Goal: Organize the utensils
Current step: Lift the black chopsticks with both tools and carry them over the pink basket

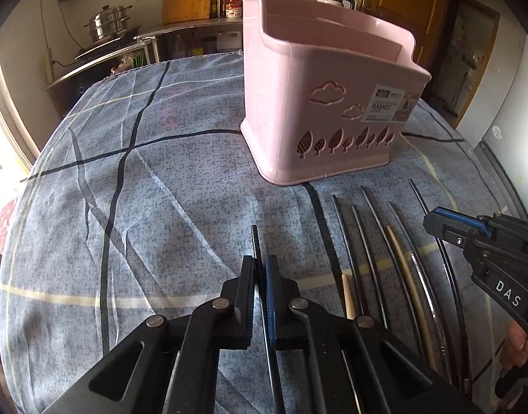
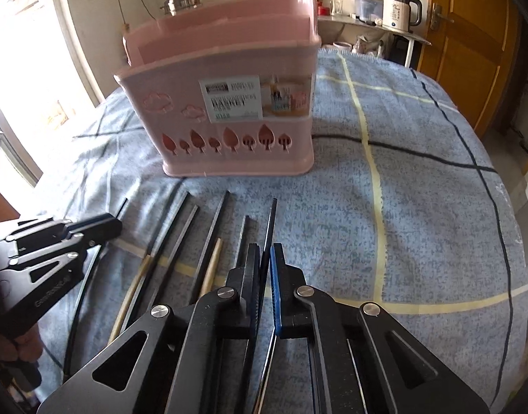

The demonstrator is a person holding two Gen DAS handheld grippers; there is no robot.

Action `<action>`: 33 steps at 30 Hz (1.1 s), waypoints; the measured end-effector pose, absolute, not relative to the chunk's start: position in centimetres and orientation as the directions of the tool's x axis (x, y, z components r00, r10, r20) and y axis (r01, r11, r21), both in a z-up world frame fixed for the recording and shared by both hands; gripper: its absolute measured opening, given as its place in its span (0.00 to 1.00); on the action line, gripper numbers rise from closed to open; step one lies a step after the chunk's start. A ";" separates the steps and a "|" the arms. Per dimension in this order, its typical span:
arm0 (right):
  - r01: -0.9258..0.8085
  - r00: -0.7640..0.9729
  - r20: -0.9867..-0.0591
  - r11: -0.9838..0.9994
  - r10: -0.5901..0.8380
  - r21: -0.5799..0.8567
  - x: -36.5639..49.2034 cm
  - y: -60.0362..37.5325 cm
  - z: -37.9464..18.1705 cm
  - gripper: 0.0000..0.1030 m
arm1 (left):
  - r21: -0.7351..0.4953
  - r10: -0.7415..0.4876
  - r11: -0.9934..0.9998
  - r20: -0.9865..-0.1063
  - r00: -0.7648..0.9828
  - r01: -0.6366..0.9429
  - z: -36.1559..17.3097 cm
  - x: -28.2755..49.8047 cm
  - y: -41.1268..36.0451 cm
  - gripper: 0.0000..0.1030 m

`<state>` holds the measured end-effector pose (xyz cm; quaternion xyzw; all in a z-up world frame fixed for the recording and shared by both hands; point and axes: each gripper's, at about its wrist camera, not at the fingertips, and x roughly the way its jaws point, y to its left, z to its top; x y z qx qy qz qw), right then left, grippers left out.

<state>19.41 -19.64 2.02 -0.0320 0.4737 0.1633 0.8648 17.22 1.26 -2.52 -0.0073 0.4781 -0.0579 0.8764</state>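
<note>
Each gripper is clamping one dark chopstick between nearly closed fingers: the left gripper point(image 1: 262, 267) is pinching the leftmost chopstick point(image 1: 254, 238), the right gripper point(image 2: 264, 255) the rightmost chopstick point(image 2: 271, 219). Others are lying between them on the checked cloth point(image 1: 160, 189), just before the pink basket point(image 1: 333, 110).

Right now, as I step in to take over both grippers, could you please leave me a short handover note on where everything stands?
Left gripper: shut on a black chopstick, the leftmost of the row.
Right gripper: shut on a black chopstick at the right end of the row.
Pink basket: upright on the blue checked cloth, just beyond the chopstick tips; nothing shows above its rim.
Remaining chopsticks: black and pale ones, lying side by side on the cloth between the two grippers.
Done: both grips taken.
Left: lift the two held chopsticks into the basket, then the rest.
</note>
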 end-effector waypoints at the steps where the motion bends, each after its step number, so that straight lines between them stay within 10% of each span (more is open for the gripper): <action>1: -0.315 0.507 -0.823 0.944 0.258 0.102 19.2 -19.6 2.6 0.06 | -0.075 -0.114 0.993 -0.834 0.540 0.093 -2.2 17.1 1.4 0.05; 33: -0.394 0.700 -0.582 0.904 0.413 0.168 15.8 -21.7 18.0 0.05 | -0.143 -0.244 0.970 -0.601 0.761 0.197 17.0 13.0 1.6 0.04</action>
